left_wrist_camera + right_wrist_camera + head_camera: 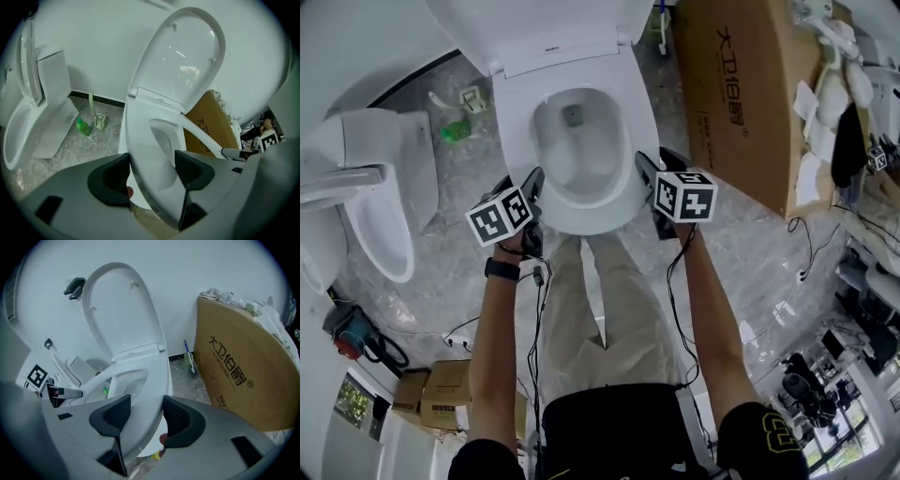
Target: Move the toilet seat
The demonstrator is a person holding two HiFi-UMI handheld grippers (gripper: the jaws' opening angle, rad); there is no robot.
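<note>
Head view: left tongs (532,187) and right tongs (647,171) each clamp one side of the white toilet seat (586,214).

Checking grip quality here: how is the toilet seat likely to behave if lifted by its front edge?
Probably stiff: the toilet seat shows no sag between the left claw and right claw. Its glossy surface looks slippery, so the grip could slide. It seems hinged under the raised lid, so it should swing, not come free.
</note>
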